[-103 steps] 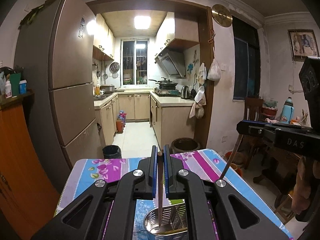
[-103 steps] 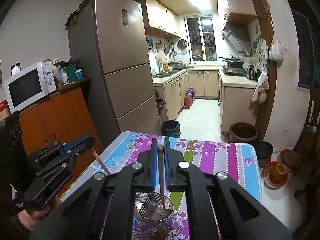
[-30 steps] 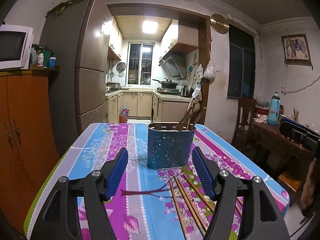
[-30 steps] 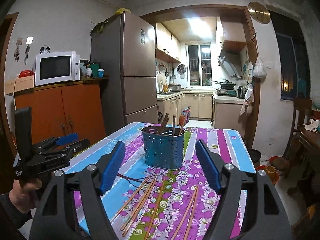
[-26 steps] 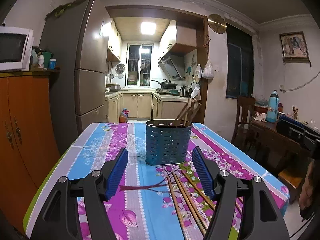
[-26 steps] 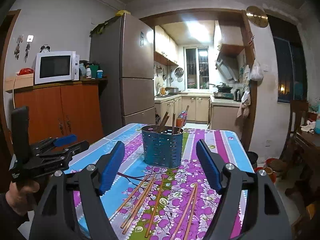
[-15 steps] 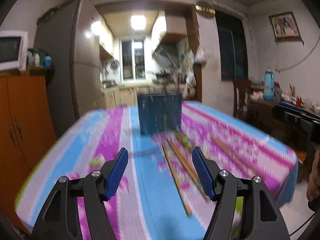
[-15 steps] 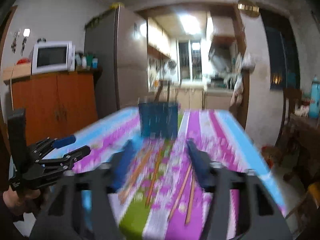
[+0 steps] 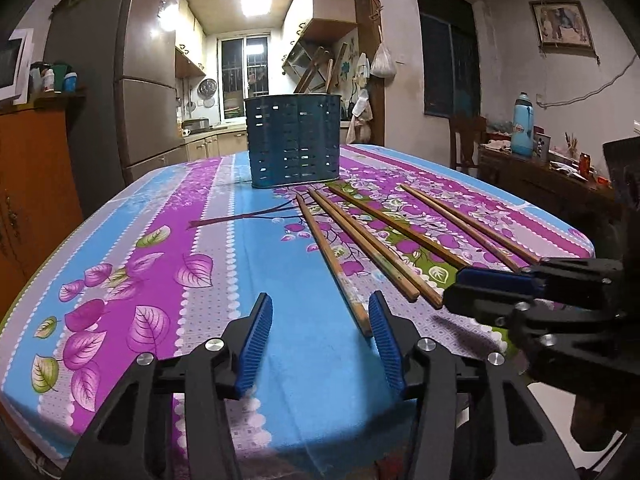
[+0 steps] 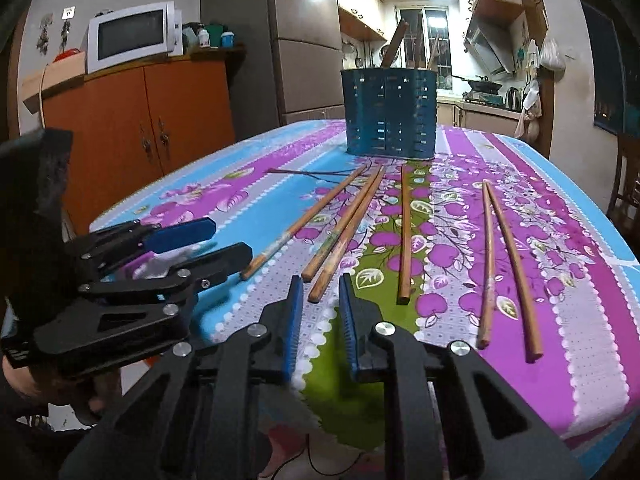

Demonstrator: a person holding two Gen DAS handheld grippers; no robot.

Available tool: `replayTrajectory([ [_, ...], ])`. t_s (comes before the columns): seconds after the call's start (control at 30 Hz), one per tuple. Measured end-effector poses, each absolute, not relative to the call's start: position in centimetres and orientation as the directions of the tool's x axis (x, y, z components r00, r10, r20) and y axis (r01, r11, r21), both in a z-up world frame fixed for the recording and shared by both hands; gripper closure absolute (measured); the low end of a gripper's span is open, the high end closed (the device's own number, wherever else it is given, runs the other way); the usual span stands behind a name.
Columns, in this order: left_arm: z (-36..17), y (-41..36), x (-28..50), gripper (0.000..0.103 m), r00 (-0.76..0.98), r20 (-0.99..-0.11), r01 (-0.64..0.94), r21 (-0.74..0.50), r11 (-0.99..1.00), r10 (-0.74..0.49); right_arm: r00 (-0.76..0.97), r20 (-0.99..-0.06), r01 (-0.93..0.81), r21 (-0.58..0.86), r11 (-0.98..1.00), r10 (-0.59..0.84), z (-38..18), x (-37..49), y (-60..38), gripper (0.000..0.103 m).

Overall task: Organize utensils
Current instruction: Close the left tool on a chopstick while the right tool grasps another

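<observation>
My left gripper (image 9: 320,316) is low over the near edge, pointing far and a little down. Its jaws have just been closing, but a wide gap is left and the blue pads (image 9: 256,344) grip nothing. My right gripper (image 10: 319,298) sits just to the right of it, tilted down the same way. Its jaws have just been closing too, now to a narrow slot with nothing pinched. My left hand (image 10: 44,384) shows dimly behind its handle.
</observation>
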State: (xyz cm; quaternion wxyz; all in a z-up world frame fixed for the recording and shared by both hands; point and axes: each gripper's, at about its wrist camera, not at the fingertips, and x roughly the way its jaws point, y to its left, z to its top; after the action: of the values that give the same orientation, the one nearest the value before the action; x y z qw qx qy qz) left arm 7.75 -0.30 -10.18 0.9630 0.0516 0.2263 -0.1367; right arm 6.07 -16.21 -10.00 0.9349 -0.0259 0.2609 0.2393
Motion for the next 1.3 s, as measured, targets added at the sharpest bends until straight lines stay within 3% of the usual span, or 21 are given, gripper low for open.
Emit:
replayTrajectory([
  [0.2,-10.5,-1.2,8.0,0.055,0.848,-0.459,0.317,0.035,0.948,-0.267,0.754,-0.511,-0.451,0.053,0.891,0.412,-10.5,6.2,-16.0,0.095],
  [0.67,-11.3,-2.5,7.0,0.061,0.864,-0.426,0.327,0.071,0.942,-0.268,0.782,-0.476,-0.418,0.078,0.905,0.402,-10.6,6.4,-17.6,0.096],
  [0.93,-11.8,-3.2,7.1,0.079,0.892,-0.379,0.291,0.062,0.955,-0.247,0.808,-0.458,-0.4,0.038,0.916,0.371,-11.1,6.6,-16.7,0.096],
  [1.3,-12.5,-3.1,6.6,0.079,0.915,-0.322,0.277,0.063,0.959,-0.243,0.833,-0.433,-0.375,0.017,0.927,0.345,-11.4,6.5,-16.3,0.095],
])
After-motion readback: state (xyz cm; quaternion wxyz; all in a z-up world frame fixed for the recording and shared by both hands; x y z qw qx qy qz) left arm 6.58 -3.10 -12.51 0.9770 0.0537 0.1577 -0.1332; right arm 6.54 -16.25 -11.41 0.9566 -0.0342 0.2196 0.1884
